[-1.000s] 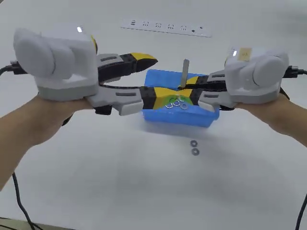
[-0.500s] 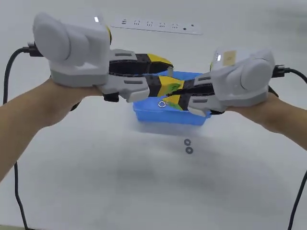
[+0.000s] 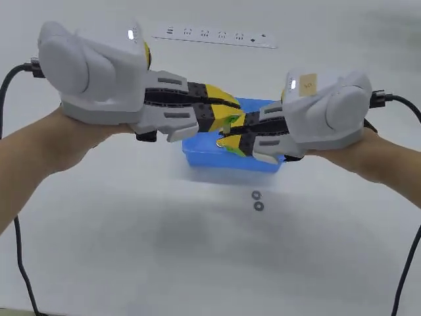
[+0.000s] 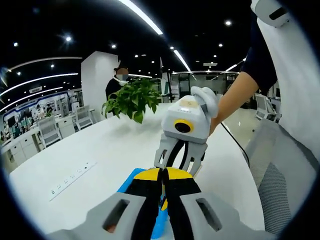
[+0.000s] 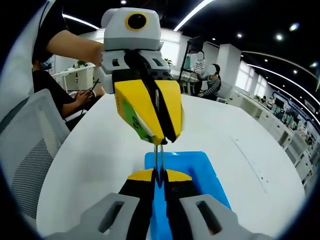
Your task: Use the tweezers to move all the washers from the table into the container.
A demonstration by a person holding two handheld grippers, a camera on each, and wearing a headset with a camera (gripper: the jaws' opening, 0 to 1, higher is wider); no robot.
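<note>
My left tongs (image 3: 231, 113) and right tongs (image 3: 223, 140) meet tip to tip over the blue container (image 3: 223, 161) — both clamped on the tweezers (image 5: 159, 157). Two washers (image 3: 256, 195) lie on the table (image 3: 131, 250) just nearer.

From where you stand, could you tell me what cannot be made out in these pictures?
Container contents: head view, covered by the left gripper and right gripper claws.
Tweezers far end: right gripper view, buried in the left claw; whether it grips them is unclear.
Washers on the table: head view, too small for detail.
</note>
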